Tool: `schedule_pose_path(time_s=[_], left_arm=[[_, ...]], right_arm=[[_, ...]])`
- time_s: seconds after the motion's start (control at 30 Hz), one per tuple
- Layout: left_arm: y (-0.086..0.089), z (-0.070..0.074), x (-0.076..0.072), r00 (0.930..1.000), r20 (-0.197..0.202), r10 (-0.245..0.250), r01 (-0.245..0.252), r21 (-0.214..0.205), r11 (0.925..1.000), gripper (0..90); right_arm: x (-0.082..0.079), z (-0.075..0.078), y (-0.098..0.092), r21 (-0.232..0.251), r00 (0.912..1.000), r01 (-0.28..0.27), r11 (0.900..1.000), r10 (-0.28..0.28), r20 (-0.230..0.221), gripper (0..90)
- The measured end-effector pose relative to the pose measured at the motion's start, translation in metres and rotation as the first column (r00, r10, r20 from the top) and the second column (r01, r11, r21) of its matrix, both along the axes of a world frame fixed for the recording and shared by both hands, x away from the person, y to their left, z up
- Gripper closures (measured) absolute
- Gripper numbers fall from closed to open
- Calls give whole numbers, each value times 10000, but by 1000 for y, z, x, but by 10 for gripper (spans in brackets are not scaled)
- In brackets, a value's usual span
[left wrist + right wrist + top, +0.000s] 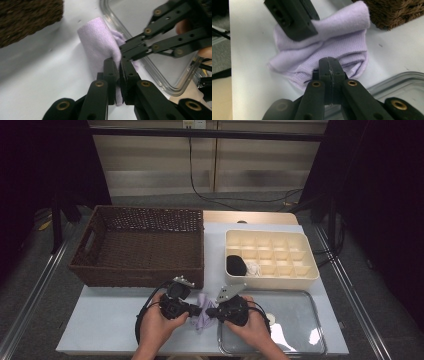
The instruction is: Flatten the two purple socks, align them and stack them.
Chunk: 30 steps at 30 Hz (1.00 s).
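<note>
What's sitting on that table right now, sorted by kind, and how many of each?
Wicker basket: 1
Divided cream box: 1
Clear tray: 1
Lilac cloth: 1
Black bundle in the box: 1
White bundle in the box: 1
Total: 6

In the high view, the small lilac knitted cloth (pixel 202 316) near the tabletop's front edge is half covered by the two black tools, and its folds are too small to read. In the left tool view, the left tool (pixel 119 65) hides the cloth edge it pinches. In the right tool view, the right tool (pixel 329 62) covers the cloth's hem. The dark round item (pixel 236 265) in the cream divided box (pixel 312 270) is too small to identify.
</note>
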<state>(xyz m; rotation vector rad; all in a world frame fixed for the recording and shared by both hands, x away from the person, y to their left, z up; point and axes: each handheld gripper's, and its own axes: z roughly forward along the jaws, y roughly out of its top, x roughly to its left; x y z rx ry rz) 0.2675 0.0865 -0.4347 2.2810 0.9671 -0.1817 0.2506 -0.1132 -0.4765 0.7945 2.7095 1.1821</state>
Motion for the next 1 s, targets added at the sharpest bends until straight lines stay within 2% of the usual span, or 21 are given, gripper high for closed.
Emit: schedule_pose_path(time_s=[0.07,0.23,0.27,0.3,0.33,0.37,0.4,0.47,0.5,0.7,0.77,0.8,0.93,1.0], left_arm=[[-4,0,-1,9997,80,-237,236,10,9997,846],[-14,-6,-3,9996,99,-266,267,-37,9996,845],[-15,-7,-4,9997,59,-233,234,-90,9997,844],[-15,-7,-3,9991,115,-405,405,-45,9992,844],[-17,-7,-4,9995,118,-294,296,-103,9995,843],[-18,-7,-4,9987,163,-482,482,35,9988,843],[-20,-8,-4,9993,156,-336,337,-58,9994,843],[-22,-11,-4,9993,170,-328,329,-66,9994,842],[-22,-11,-3,9985,227,-494,494,0,9988,841],[-26,-12,-6,9984,449,-331,330,31,9995,840],[-27,-12,-7,9984,481,-311,309,64,9995,840],[-27,-12,-7,9980,537,-339,337,62,9994,840],[-27,-13,-7,9970,602,-496,492,70,9988,835],[-26,-13,-8,9972,612,-437,436,20,9990,830]], right_arm=[[1,-1,0,62,10000,23,10000,-22,-28,899],[-1,-2,-2,73,9999,-14,10000,13,107,896],[-2,-1,-3,73,9999,109,9999,-109,-14,888],[-1,-1,-5,41,10000,26,10000,-27,77,883],[-1,1,-7,19,9999,120,9999,-121,46,882],[0,1,-9,65,9998,147,9999,-148,125,881],[0,2,-11,0,9996,239,9997,-239,132,882],[1,6,-17,-63,9989,418,9991,-416,192,873],[2,8,-20,81,9978,613,9981,-615,242,871],[7,28,-33,487,9911,1141,9923,-1171,637,856],[8,34,-31,832,9904,1138,9900,-1196,691,834],[9,37,-28,853,9908,1091,9904,-1153,703,827],[13,36,-13,705,9934,876,9937,-924,680,811],[17,29,-6,376,9947,802,9961,-824,610,818]])
